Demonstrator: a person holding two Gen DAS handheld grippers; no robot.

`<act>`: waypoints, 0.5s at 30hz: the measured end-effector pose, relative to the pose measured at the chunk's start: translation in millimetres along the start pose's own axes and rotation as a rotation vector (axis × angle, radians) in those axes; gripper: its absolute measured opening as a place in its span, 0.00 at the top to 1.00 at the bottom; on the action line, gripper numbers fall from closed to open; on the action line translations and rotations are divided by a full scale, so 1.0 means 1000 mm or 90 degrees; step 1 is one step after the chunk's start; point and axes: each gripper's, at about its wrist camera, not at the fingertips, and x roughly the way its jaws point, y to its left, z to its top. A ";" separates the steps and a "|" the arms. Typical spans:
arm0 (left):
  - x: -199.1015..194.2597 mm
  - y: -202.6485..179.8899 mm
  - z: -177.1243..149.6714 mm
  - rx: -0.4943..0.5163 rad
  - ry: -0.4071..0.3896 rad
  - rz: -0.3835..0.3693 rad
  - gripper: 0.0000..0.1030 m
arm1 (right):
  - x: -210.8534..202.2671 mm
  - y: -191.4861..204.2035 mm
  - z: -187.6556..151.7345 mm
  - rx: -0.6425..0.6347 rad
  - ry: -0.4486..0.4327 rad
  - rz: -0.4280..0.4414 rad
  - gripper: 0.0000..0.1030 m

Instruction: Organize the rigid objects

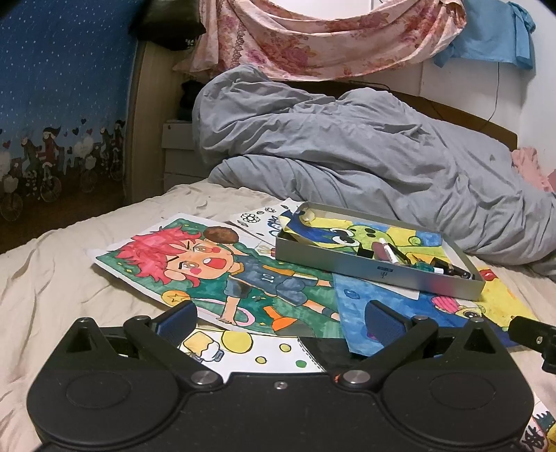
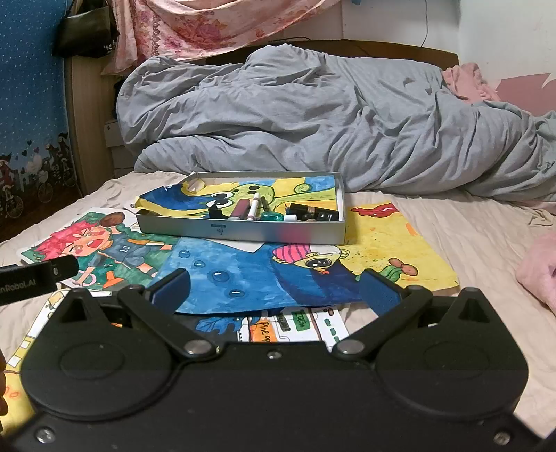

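both tools wide and empty over the drawings, tin sits loaded up the bed

here we are on the bed (image 2: 469, 222), beige sheet, and both tools are out in front with nothing in them. the left tool (image 1: 283, 318) has its blue pads spread wide, hovering low above the drawing of the red-haired kid (image 1: 194, 257) in a number ten shirt. the right tool (image 2: 274, 288) is just as wide, fingers apart over the blue bubble drawing (image 2: 243, 274), gripping nothing.

up ahead, the silver tin (image 2: 243, 231) lies flat on top of the overlapping sheets, open side up. it's lined with a green cartoon creature drawing (image 2: 243, 193) that curls up over the left end. inside, bunched towards the near wall: a white marker (image 2: 254, 207) angled away, a maroon tube (image 2: 239, 210) just beside it, a small teal-capped piece (image 2: 271, 217), and a cluster of dark tubes (image 2: 312, 212) to the right. exactly what each dark one is, can't tell.

to the right of the tin, a yellow drawing (image 2: 399, 240) with red splashes spreads across the sheet. behind it all, a grey duvet (image 2: 330, 121) is heaped across the bed, pink floral cloth (image 2: 208, 24) hanging above. from the right wrist view, a black piece of the other device pokes in at the left edge.
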 end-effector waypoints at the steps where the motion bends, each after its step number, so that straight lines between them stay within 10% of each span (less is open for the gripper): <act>1: 0.000 0.000 0.000 0.001 0.000 0.001 0.01 | 0.000 0.000 0.000 -0.001 -0.001 0.000 0.01; 15: 0.000 0.000 -0.002 0.010 0.002 -0.005 0.01 | -0.001 0.001 0.000 -0.002 -0.001 -0.001 0.01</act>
